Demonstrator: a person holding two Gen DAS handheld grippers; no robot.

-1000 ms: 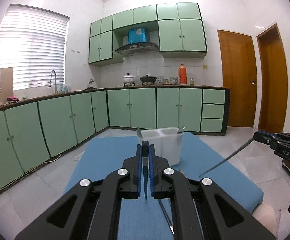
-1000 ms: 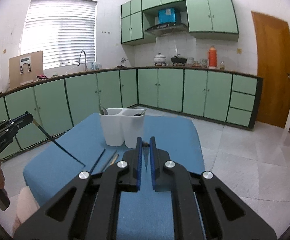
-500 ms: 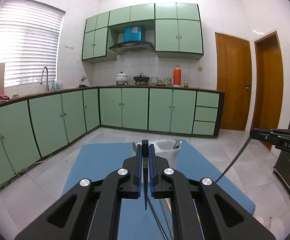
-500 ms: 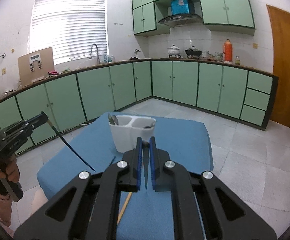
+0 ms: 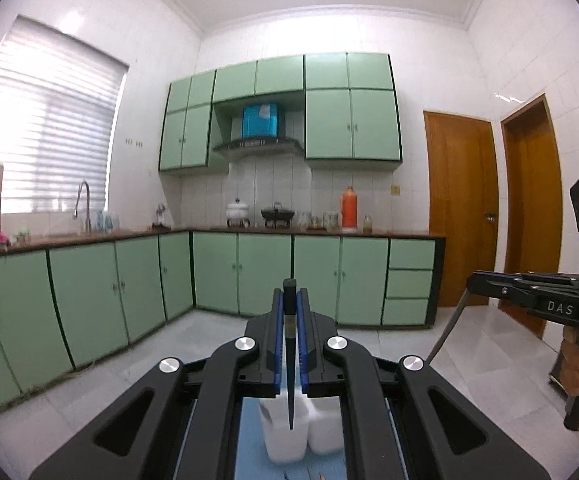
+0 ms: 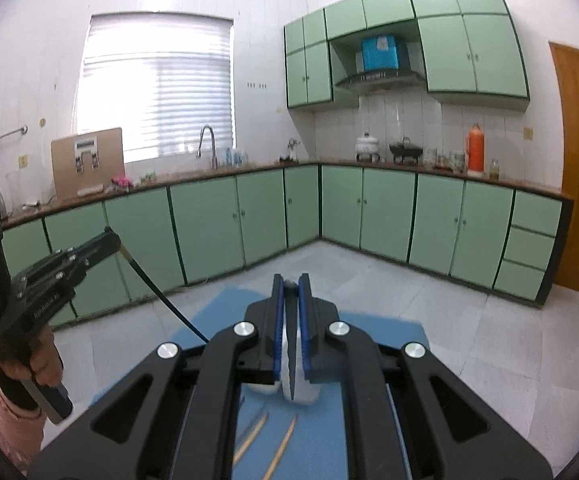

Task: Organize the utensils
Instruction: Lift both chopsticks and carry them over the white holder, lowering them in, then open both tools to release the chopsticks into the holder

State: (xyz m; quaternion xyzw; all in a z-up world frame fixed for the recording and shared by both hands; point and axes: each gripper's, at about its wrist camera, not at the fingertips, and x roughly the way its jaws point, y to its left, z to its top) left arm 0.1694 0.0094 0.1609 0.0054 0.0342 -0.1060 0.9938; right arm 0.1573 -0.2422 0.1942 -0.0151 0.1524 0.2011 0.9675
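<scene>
My left gripper (image 5: 289, 300) is shut on a dark chopstick (image 5: 290, 376) that hangs point-down above the white two-compartment utensil holder (image 5: 303, 436). My right gripper (image 6: 290, 285) is shut on a thin grey utensil (image 6: 291, 368), also hanging over the holder (image 6: 305, 392). In the right wrist view the left gripper (image 6: 105, 242) shows at the left with its chopstick (image 6: 161, 300) slanting down. In the left wrist view the right gripper (image 5: 475, 282) shows at the right with its utensil (image 5: 445, 330).
The holder stands on a blue-covered table (image 6: 369, 332). Two wooden chopsticks (image 6: 285, 448) lie on the cloth in front of the holder. Green kitchen cabinets (image 5: 249, 272) and wooden doors (image 5: 461, 216) stand beyond the tiled floor.
Both grippers have risen and tilted up with their utensils. The holder has dropped to the bottom of both views, under the fingers.
</scene>
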